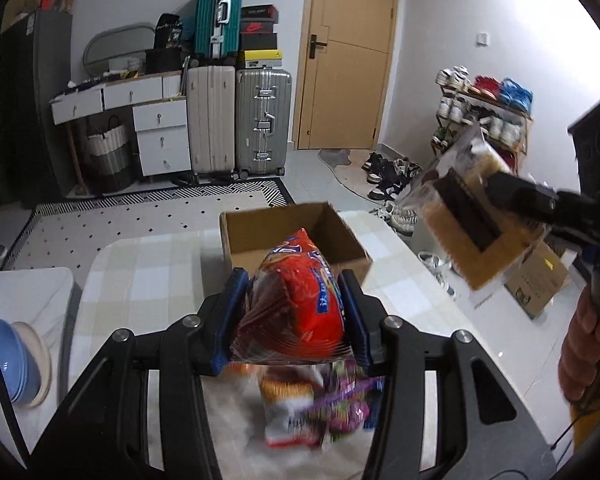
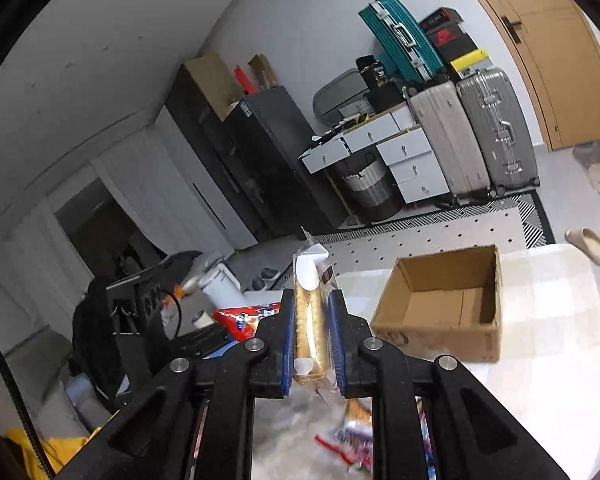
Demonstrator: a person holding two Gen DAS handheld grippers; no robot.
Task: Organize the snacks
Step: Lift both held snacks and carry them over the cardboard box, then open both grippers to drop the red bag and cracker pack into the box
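My left gripper is shut on a red snack bag, held in the air in front of an open cardboard box on the checked table. My right gripper is shut on a clear-wrapped pack of sandwich biscuits, standing on edge between the blue pads. That same biscuit pack appears at the right of the left wrist view, raised above the table edge. The box looks empty inside. Blurred loose snack packets lie on the table below the left gripper.
Blue and beige bowls are stacked at the far left on a white surface. Suitcases, a white drawer unit and a shoe rack stand across the room. Another cardboard box sits on the floor at right.
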